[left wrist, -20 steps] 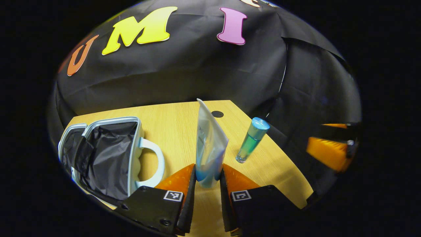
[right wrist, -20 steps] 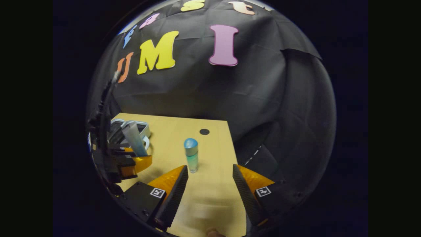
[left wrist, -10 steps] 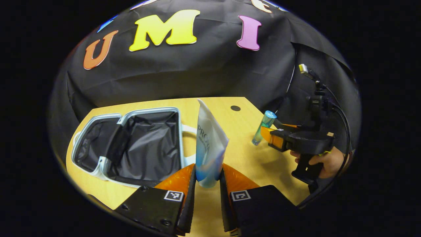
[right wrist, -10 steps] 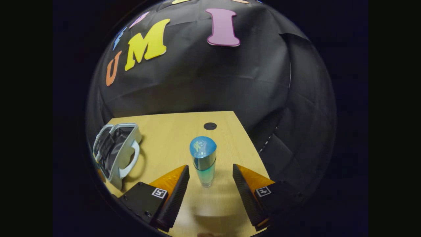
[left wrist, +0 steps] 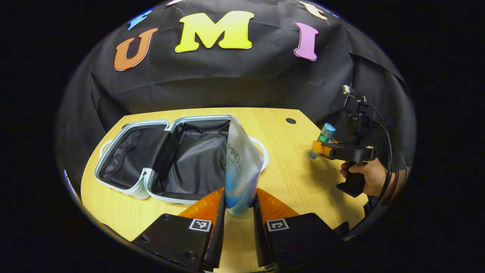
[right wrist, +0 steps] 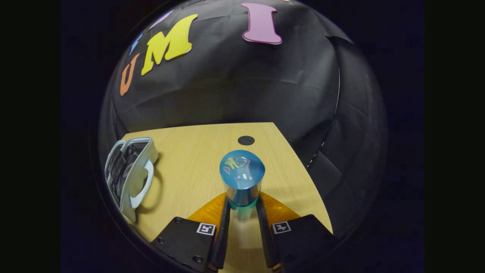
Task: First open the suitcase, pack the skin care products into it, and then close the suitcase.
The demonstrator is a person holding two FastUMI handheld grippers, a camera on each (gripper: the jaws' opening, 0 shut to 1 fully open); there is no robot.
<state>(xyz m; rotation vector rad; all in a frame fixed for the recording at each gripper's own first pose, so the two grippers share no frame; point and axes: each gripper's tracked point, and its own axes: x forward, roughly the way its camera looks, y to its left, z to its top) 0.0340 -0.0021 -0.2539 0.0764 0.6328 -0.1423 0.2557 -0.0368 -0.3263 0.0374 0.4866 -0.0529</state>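
The pale suitcase (left wrist: 125,188) lies open on the wooden table, both dark-lined halves showing; in the right gripper view the suitcase (right wrist: 130,178) sits at the left edge. My left gripper (left wrist: 238,212) is shut on a white-and-blue tube (left wrist: 239,167), held upright just in front of the suitcase's right half. My right gripper (right wrist: 242,220) is shut on a clear green bottle with a blue cap (right wrist: 241,182), standing on the table. In the left gripper view that bottle (left wrist: 323,137) and the right gripper (left wrist: 321,148) appear at the right, held by a hand (left wrist: 363,176).
The wooden table (left wrist: 288,178) has a round dark hole (left wrist: 290,121) near its far right corner, seen also as the hole (right wrist: 246,140) beyond the bottle. Black cloth walls close in behind and on the right.
My left gripper carried the tube leftward toward the open suitcase. My right gripper moved up to the bottle and went from open to shut on it.
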